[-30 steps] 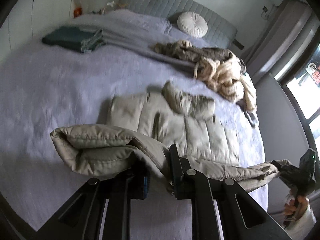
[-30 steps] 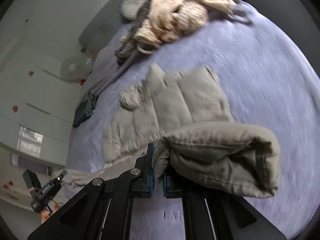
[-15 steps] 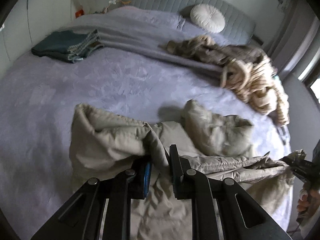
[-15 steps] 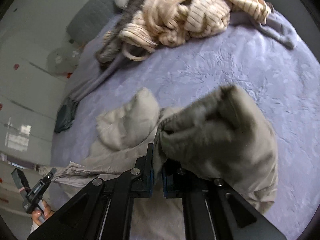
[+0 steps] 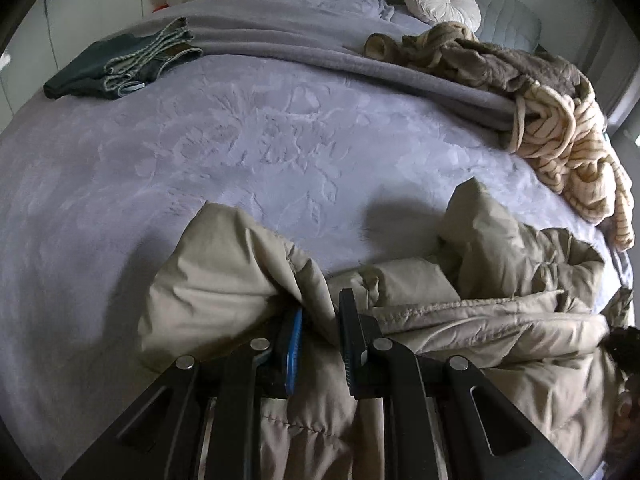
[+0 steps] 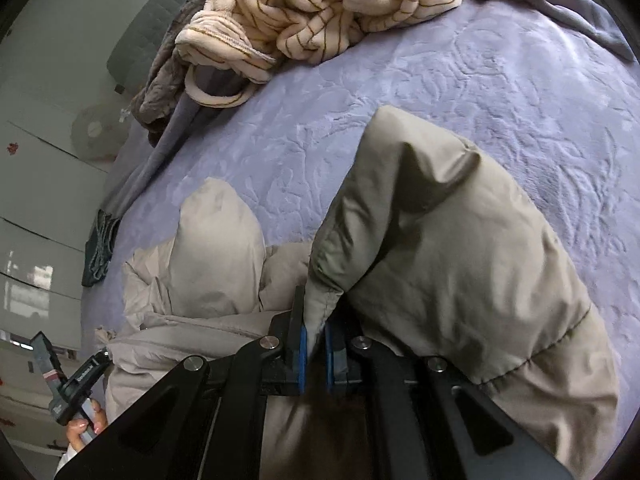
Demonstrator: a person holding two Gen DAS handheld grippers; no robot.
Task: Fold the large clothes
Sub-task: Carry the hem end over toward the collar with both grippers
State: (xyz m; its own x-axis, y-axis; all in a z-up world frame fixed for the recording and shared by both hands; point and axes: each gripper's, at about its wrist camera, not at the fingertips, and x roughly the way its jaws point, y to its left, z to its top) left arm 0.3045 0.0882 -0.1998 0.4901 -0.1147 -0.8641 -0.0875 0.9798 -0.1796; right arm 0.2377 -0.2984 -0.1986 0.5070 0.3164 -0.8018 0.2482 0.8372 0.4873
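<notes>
A beige padded jacket lies bunched on the lilac bedspread, its lower part doubled over the upper part. My left gripper is shut on a fold of the jacket's edge, with a puffed sleeve hanging to its left. In the right wrist view my right gripper is shut on another fold of the jacket, whose bulk drapes over the right finger. The hood sticks up at the left. The left gripper, held by a hand, shows at the lower left there.
A folded dark green garment lies at the far left of the bed. A heap of striped cream and brown clothes sits at the far right. A round white cushion leans on the grey headboard. A grey blanket crosses the bed.
Both grippers have come down and forward over the bed, carrying the jacket's lower edge over its upper part. The quilted front, spread flat before, is now covered and bunched.
</notes>
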